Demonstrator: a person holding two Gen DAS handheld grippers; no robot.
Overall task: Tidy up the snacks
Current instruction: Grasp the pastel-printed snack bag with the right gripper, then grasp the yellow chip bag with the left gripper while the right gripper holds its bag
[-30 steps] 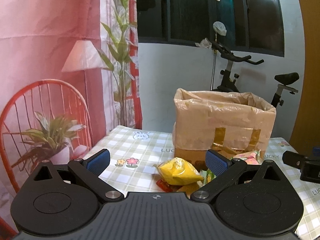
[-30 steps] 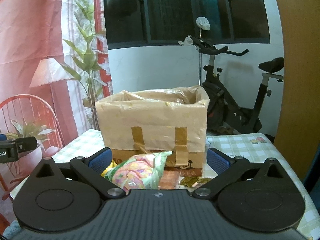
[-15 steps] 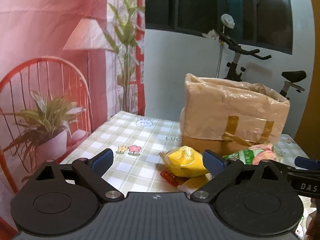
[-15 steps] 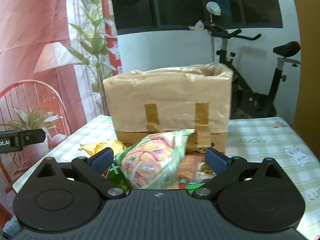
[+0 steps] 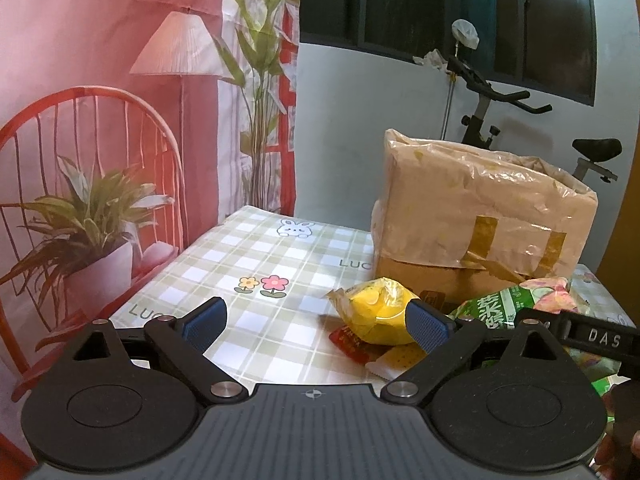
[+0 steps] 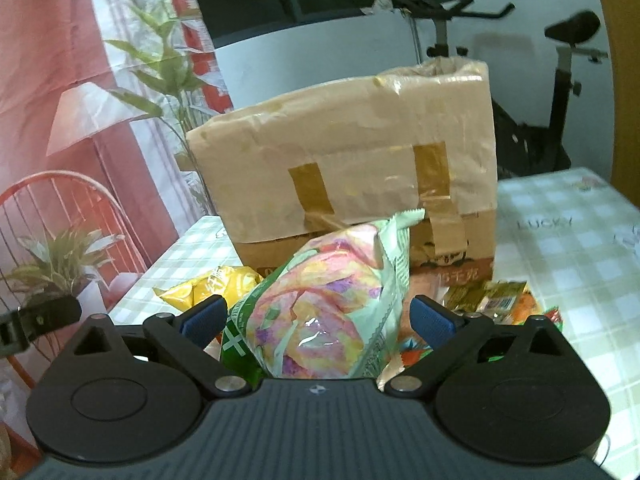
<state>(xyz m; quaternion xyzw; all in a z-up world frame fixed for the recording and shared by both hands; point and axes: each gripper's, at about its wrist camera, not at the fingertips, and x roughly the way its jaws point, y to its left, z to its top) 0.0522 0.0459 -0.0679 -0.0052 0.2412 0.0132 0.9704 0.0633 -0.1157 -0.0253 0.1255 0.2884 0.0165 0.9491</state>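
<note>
A pile of snack packets lies on the checked tablecloth before a cardboard box (image 5: 484, 216) lined with plastic, also in the right wrist view (image 6: 352, 160). My left gripper (image 5: 316, 324) is open, low over the table, with a yellow packet (image 5: 376, 308) just inside its right finger. My right gripper (image 6: 316, 318) is open, its fingers on either side of a green and pink snack bag (image 6: 332, 308), not closed on it. That bag also shows in the left wrist view (image 5: 524, 300). The yellow packet shows left of it in the right wrist view (image 6: 216, 284).
Several small packets (image 6: 492, 300) lie right of the green bag, a red sachet (image 5: 352, 342) under the yellow one. The table's left edge (image 5: 160, 280) drops off toward a printed pink backdrop. An exercise bike (image 6: 560, 92) stands behind the box.
Both grippers moved forward and down toward the snack pile. The green bag now fills the gap between my right fingers. The yellow packet is nearer my left gripper's right finger.
</note>
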